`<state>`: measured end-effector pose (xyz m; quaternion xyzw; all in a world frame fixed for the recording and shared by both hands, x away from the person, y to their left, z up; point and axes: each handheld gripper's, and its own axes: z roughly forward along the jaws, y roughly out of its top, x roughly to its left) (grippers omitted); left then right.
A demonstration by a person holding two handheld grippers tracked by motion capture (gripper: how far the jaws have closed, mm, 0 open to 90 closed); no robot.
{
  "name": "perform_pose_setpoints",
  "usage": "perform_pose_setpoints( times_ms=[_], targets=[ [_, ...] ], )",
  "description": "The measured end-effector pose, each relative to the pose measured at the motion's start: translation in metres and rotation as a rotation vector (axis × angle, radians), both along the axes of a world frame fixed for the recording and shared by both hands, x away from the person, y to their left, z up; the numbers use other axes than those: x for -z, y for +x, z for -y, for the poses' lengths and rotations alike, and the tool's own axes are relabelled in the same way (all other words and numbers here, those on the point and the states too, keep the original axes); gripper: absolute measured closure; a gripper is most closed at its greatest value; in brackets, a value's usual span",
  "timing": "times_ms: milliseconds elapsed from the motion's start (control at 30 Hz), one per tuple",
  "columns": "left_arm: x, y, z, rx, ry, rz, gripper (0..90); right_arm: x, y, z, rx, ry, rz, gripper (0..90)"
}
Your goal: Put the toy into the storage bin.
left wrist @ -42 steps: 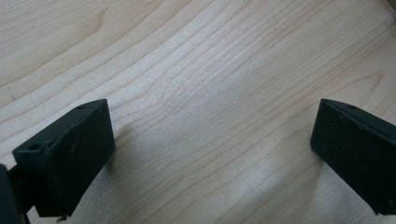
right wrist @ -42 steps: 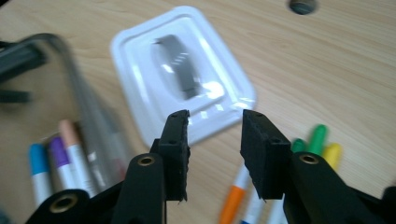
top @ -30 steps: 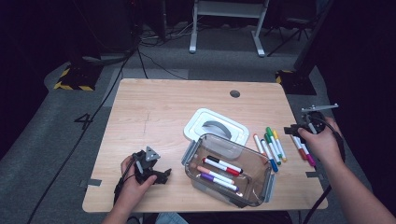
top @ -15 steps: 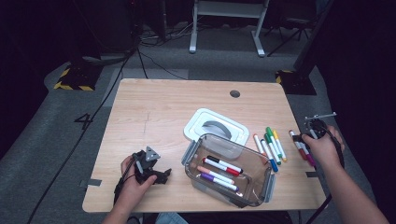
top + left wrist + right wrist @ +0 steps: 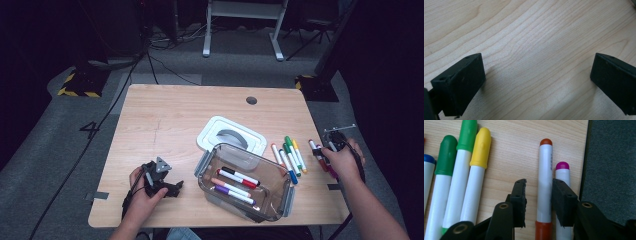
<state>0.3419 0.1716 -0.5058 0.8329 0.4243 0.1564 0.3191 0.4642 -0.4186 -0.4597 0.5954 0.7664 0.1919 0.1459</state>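
A dim lab or studio set up for recording

A lone wooden counter [image 5: 165, 115] with a cable hole [image 5: 251, 100] stands on grey carpet [image 5: 45, 165], lit from above while the room around it lies dark. Black cables [image 5: 150, 60] snake across the floor at upper left, running past a block edged in yellow-and-black hazard tape [image 5: 75, 89]; a second such block [image 5: 310, 82] sits at upper right. A white metal frame [image 5: 240, 25] stands at the top centre. A taped figure four [image 5: 91, 130] marks the carpet left of the counter, and grey tape tabs [image 5: 97, 196] mark the counter's place.
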Motion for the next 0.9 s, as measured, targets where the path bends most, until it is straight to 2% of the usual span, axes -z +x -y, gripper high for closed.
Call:
perform_pose_setpoints(
  times_ms=[333,600,833,867,900],
  targets=[
    [0.000,0.000,0.000,-0.001,-0.001,-0.001,0.1,0.007,0.000,-0.013,-0.019,-0.028,-0.061,75.9],
    [0.000,0.000,0.000,-0.001,-0.002,-0.001,0.1,0.004,-0.001,-0.017,-0.006,-0.017,-0.055,76.8],
    [0.000,0.000,0.000,0.000,0.000,0.000,0.1,-0.025,-0.010,-0.025,-0.043,0.027,-0.012,76.9],
    [0.000,0.000,0.000,0.000,0.000,0.000,0.1,-0.025,-0.010,-0.025,-0.043,0.027,-0.012,76.9],
    [0.000,0.000,0.000,0.000,0.000,0.000,0.1,-0.036,-0.012,-0.030,-0.064,0.037,0.007,76.9]
  ],
)
